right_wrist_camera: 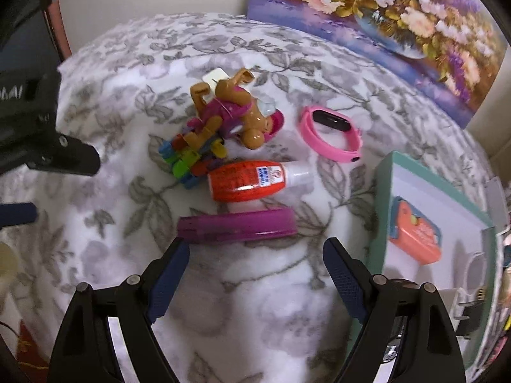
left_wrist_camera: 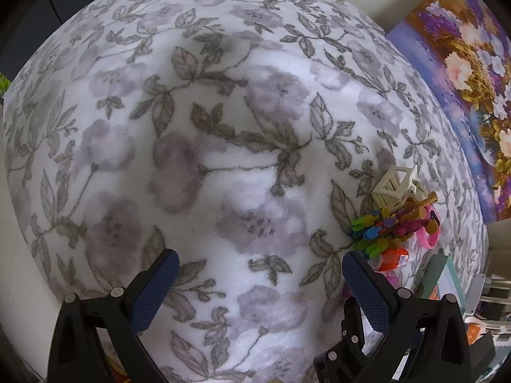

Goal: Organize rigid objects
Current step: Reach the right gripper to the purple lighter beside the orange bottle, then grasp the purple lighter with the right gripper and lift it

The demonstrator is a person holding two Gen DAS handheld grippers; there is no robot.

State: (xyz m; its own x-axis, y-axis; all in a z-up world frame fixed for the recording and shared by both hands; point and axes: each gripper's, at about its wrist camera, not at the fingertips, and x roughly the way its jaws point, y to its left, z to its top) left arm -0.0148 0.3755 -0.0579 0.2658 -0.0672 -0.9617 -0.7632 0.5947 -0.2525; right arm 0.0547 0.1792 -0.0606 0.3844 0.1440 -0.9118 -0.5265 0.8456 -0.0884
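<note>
Over the floral blanket [left_wrist_camera: 223, 159], the left wrist view shows the left gripper [left_wrist_camera: 260, 290] hanging above bare fabric with its jaws spread and nothing between them; the toy pile [left_wrist_camera: 396, 220] sits well off toward the blanket's right edge, with a cream lattice piece [left_wrist_camera: 394, 185] at its far side, coloured clips [left_wrist_camera: 373, 226] nearer, and an orange bottle [left_wrist_camera: 391, 259] just past the right jaw's tip. A flower painting [left_wrist_camera: 472, 89] leans beyond that edge. From the right wrist view, the right gripper [right_wrist_camera: 255, 274] is also spread wide and empty, aimed at a purple tube [right_wrist_camera: 238, 225] lying crosswise just ahead of the jaw tips, not yet between them. Behind the tube lies the orange bottle [right_wrist_camera: 252, 180], then the clips [right_wrist_camera: 188, 159], a brown toy dog [right_wrist_camera: 236, 108] and, apart to the right, a pink band [right_wrist_camera: 330, 134]. A teal-rimmed box [right_wrist_camera: 381, 210] stands at the blanket's right edge and already holds an orange case [right_wrist_camera: 415, 233]; other contents are too unclear to name. I judge the step in hand to be the reach for the tube, with most items still unsorted. The next move calls for easing forward so the jaws straddle the tube, then closing gently, since the smooth round shape could roll on soft fabric.
</note>
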